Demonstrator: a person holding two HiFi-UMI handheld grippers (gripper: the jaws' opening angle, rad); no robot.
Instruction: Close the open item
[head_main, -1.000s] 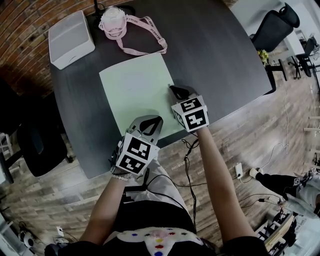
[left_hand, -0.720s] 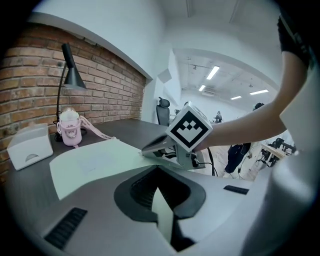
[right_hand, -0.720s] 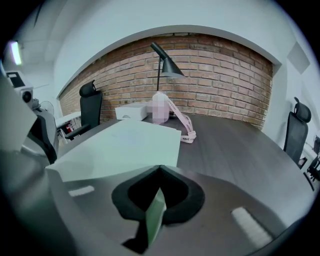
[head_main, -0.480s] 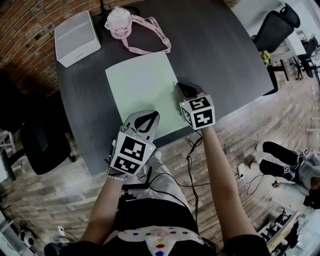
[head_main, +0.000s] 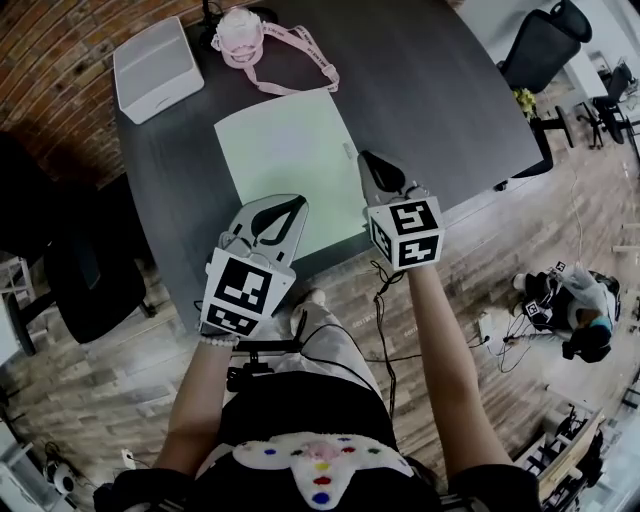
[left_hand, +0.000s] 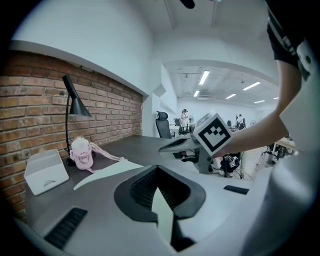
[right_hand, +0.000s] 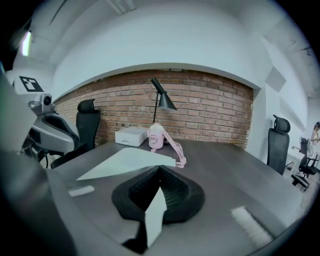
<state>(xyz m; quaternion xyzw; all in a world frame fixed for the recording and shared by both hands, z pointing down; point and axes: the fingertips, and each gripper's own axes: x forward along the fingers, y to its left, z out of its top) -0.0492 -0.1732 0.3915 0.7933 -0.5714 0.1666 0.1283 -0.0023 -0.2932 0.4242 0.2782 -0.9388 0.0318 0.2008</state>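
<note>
— Checking claws: left gripper (head_main: 297, 204) and right gripper (head_main: 366, 160), state?
— Both clenched, jaws tip to tip, nothing between them. Each gripper view shows only bare pads.
— Position?
— Side by side above the near edge of the dark table (head_main: 430, 90), over the pale green sheet (head_main: 285, 150). Left sits nearer the person, right slightly further in. Neither touches anything.
— Task item?
— Pink bottle (head_main: 240, 30) at the far left corner, upright, at the foot of the black lamp (left_hand: 72, 100). Its pink strap (head_main: 300, 62) trails across the table to the sheet's far edge. Well apart from both grippers.
— Lid open?
— Can't tell, too small. White box (head_main: 158, 68) sits just beside it, by the brick wall (right_hand: 200, 105).
</note>
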